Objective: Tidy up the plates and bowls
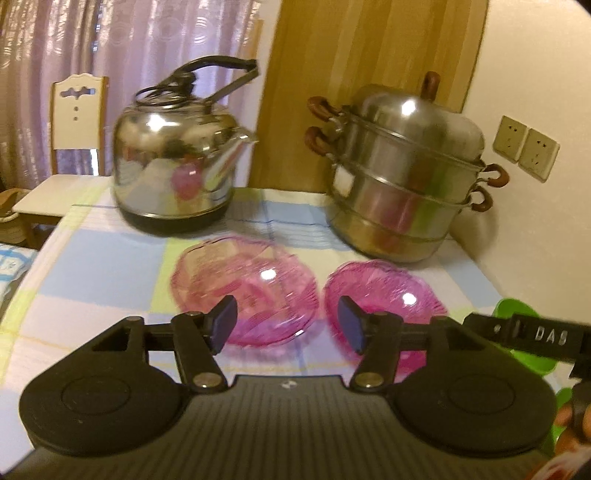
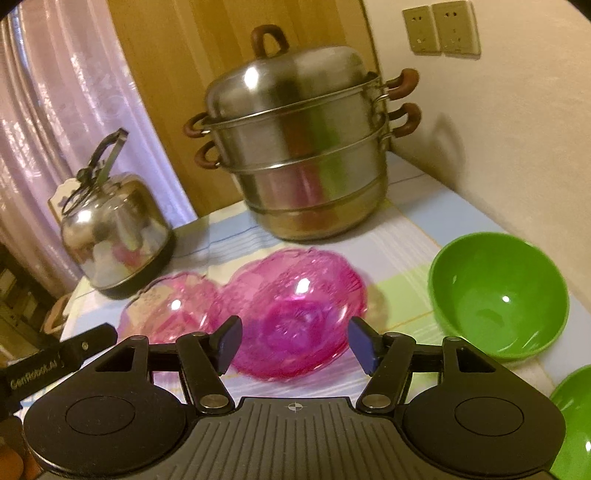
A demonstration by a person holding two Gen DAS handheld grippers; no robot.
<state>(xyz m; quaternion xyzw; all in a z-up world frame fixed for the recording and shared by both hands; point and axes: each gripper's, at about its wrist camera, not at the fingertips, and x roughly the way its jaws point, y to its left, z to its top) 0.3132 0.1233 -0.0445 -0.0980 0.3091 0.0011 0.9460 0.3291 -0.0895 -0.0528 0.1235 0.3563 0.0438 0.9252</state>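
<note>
Cream wall [image 2: 498, 129] at right with two beige sockets [image 2: 441, 27]; wood door panel [image 1: 351, 55] at centre. Upper left: lilac curtains [image 1: 110, 44], white chair [image 1: 77, 122]. Warm, dim indoor lighting.

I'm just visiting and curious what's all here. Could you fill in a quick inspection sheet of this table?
Surface: table under a checked cloth.
Job's things: two pink glass bowls side by side; green bowl to their right, another green one at the edge.
Clutter: steel kettle, stacked steamer pot.
Grippers: left gripper and right gripper open, empty.
Cables: nothing seen.
Surroundings: curtain, chair, wall sockets.
</note>
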